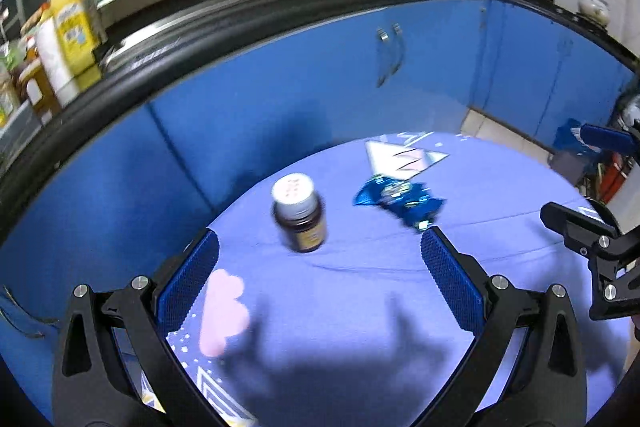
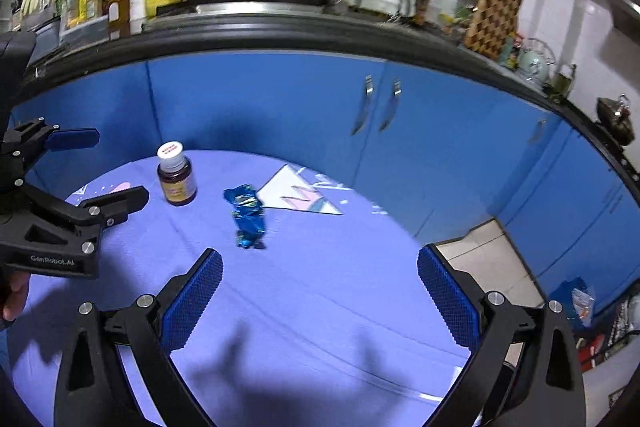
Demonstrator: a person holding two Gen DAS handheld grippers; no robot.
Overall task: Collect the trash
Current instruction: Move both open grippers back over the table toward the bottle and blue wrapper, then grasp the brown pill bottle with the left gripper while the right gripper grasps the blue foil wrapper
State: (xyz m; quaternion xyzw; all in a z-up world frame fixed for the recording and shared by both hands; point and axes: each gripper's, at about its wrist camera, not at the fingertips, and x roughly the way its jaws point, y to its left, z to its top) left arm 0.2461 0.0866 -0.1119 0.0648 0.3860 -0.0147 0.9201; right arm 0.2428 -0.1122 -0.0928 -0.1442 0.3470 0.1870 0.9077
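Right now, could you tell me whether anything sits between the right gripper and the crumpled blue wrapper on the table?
Nothing visible does. The right gripper is open above the purple tablecloth, and only bare cloth lies between it and the blue wrapper. The brown bottle stands to the wrapper's left, apart from it and off the path.

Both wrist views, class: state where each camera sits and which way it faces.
Left wrist: on the left gripper, facing the table and blue cabinets; own open fingers and the right gripper show.
Right wrist: on the right gripper, facing likewise; own open fingers and the left gripper show.
Shared: brown bottle, blue wrapper.
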